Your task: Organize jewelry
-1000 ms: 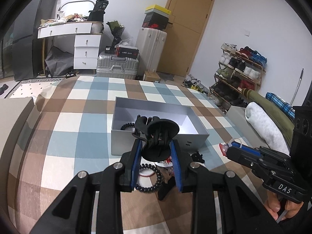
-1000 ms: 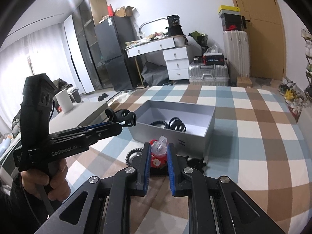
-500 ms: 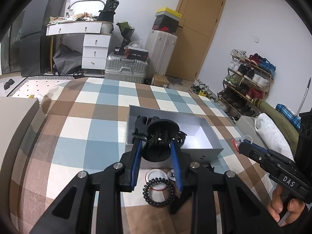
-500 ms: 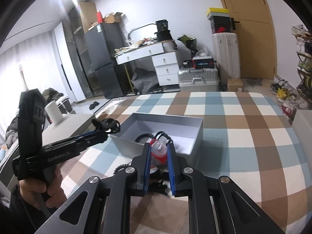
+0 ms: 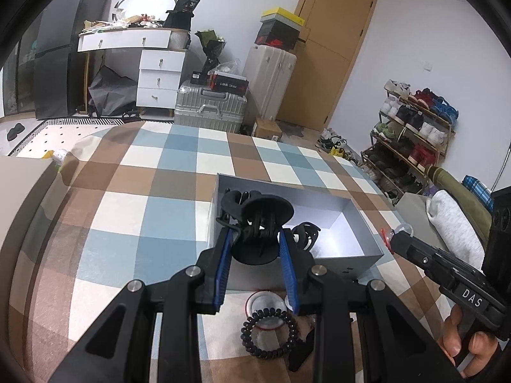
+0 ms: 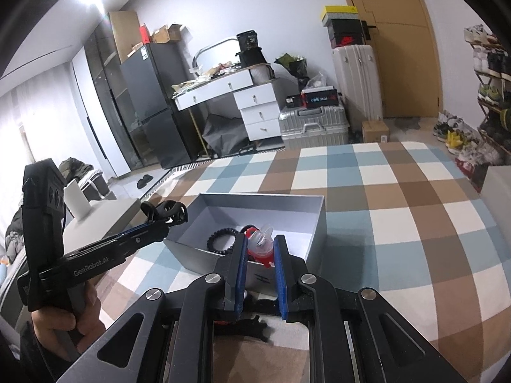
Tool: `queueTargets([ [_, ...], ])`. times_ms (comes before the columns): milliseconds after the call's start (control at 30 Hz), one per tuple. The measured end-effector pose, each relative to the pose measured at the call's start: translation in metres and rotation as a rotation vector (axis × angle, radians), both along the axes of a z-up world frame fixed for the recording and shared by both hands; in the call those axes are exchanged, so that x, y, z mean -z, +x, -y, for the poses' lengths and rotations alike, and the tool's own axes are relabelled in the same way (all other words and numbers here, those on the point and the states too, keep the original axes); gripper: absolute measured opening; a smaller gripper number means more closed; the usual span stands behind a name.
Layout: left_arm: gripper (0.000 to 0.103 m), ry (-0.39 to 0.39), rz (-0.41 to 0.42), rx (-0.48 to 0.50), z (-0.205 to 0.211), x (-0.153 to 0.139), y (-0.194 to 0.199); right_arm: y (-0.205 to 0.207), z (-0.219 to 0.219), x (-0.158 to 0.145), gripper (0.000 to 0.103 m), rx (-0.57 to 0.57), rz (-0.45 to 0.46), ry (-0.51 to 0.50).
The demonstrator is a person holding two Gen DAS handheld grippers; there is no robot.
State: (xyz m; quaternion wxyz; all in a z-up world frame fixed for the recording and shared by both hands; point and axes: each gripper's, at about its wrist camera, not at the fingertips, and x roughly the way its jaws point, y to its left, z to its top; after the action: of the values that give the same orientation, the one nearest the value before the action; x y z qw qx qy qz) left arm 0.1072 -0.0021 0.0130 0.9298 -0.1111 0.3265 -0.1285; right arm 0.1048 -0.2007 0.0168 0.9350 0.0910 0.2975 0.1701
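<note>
An open grey box (image 5: 319,204) lies on the checked bedspread (image 5: 166,210). My left gripper (image 5: 255,234) is shut on a black claw clip (image 5: 265,206), held over the box's near left corner. Coming in from the right, my right gripper (image 5: 394,239) hovers at the box's right wall. In the right wrist view my right gripper (image 6: 262,239) is shut on a small red and clear piece (image 6: 260,250) just above the near wall of the box (image 6: 262,195). There the left gripper (image 6: 164,221) holds the claw clip (image 6: 167,210) at the box's left corner.
A black beaded ring (image 6: 223,242) and other black hair pieces (image 5: 306,236) lie inside the box. In front of the box, on the bedspread, are a black spiral hair tie (image 5: 268,335), a round white piece (image 5: 265,303) and a black clip (image 6: 252,324).
Both grippers have moved forward from the loose pieces on the bedspread to the box. The red and clear piece now hangs over the box's near wall, the claw clip over its corner.
</note>
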Motion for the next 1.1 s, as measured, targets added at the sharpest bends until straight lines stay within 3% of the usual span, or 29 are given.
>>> queueTargets([
  [1100, 0.024, 0.099, -0.037, 0.036, 0.018, 0.007, 0.016, 0.026, 0.003, 0.025, 0.016, 0.036, -0.068, 0.041],
])
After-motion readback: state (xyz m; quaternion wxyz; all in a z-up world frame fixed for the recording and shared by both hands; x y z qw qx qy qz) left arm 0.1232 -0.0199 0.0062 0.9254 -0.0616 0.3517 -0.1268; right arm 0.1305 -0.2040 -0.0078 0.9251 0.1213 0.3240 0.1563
